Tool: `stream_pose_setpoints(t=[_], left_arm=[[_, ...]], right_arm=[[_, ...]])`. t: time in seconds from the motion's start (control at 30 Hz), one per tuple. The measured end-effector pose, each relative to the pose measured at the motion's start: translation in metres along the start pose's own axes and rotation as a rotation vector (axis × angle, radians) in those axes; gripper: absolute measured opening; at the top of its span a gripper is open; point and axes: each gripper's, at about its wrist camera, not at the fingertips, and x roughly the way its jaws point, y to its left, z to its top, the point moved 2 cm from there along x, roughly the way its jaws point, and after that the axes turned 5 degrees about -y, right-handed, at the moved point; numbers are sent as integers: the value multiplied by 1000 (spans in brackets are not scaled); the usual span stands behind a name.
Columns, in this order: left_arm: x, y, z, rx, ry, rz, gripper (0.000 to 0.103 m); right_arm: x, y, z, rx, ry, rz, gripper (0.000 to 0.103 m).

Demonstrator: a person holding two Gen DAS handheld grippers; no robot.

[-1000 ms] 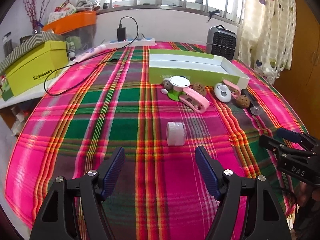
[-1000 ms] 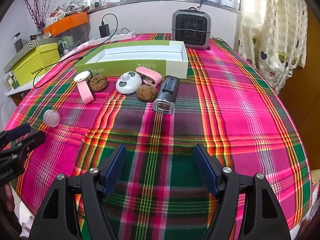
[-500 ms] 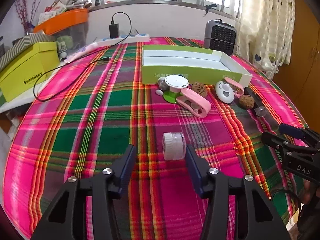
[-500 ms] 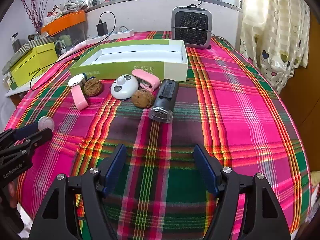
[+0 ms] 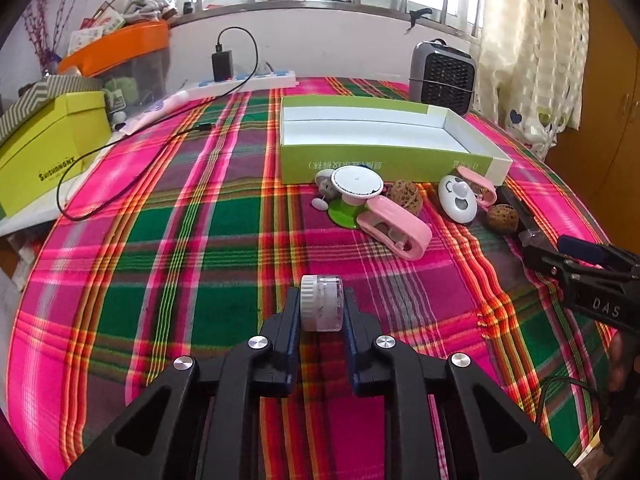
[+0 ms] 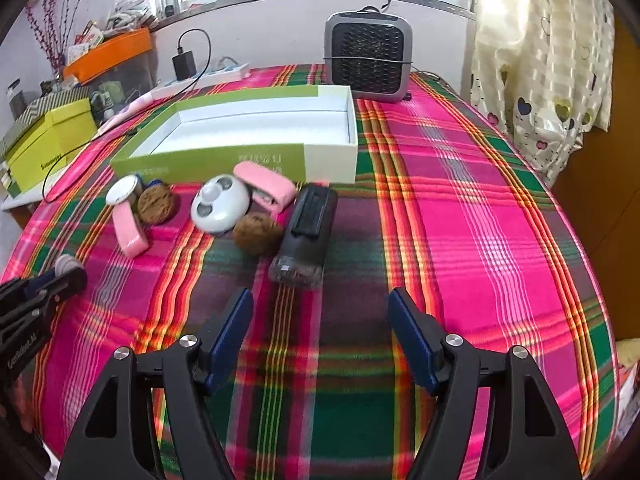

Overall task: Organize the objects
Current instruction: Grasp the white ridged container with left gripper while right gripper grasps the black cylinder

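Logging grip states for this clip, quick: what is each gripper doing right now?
Left gripper: closed on the small clear jar lying on the plaid cloth.
Right gripper: open, holding nothing.

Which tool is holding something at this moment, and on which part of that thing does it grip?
The left tool holds the small clear plastic jar with a white ribbed lid, gripped across its two flat ends. The right tool holds nothing.
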Motion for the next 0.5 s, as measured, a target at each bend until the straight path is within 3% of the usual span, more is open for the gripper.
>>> stream_pose_setpoints(t=[0.1, 0.5], left_arm=[[3, 0, 3, -2, 8, -11, 17], [11, -4, 13, 4, 22, -22, 17]], right_arm=[[5, 1, 3, -4, 13, -6, 60], [15, 1, 16, 5, 30, 6, 57]])
